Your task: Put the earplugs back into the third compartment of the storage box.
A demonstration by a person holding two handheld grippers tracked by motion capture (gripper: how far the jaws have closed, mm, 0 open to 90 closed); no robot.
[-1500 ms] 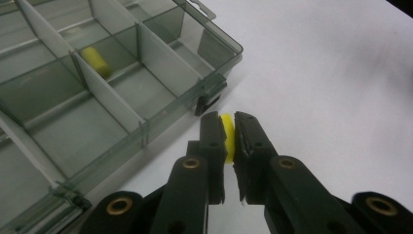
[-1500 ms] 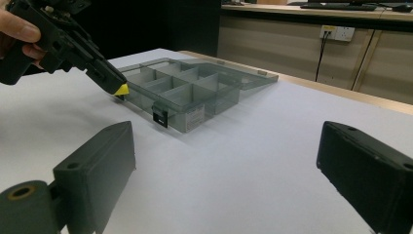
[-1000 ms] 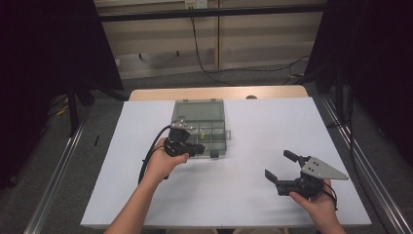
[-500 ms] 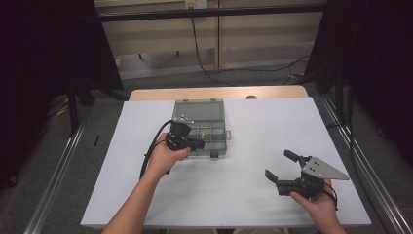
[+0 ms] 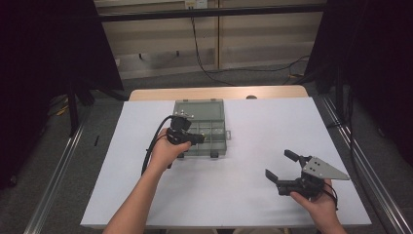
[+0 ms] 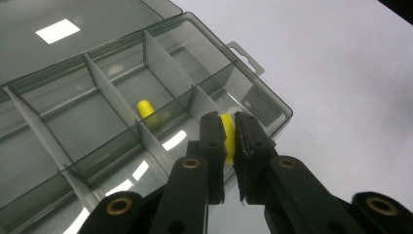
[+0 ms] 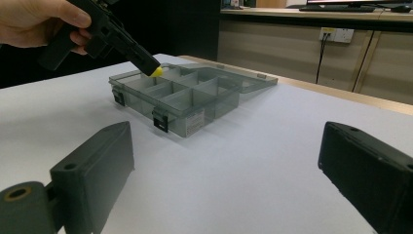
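Observation:
A clear grey compartment box [image 5: 214, 127] lies open on the white table, its lid [image 5: 198, 107] folded flat behind it. My left gripper [image 5: 198, 138] hovers over the box's near compartments, shut on a small yellow piece [image 6: 227, 141]. From the right gripper view the same yellow piece [image 7: 156, 71] shows at the tip of the left gripper [image 7: 146, 62] above the box [image 7: 180, 100]. A second yellow piece [image 6: 144, 107] lies in a middle compartment. My right gripper [image 5: 281, 165] rests low at the table's front right, jaws wide open with nothing between them [image 7: 226, 134].
The white sheet [image 5: 253, 195] covers the table, with wooden edge [image 5: 219, 92] at the back. Metal rails [image 5: 350, 146] run along both sides. The box's latches [image 7: 159, 122] face the right gripper. A cable [image 5: 148, 156] trails from the left gripper.
The left gripper has shifted slightly away from the person, farther over the box, still holding the yellow piece. The right gripper has stayed put.

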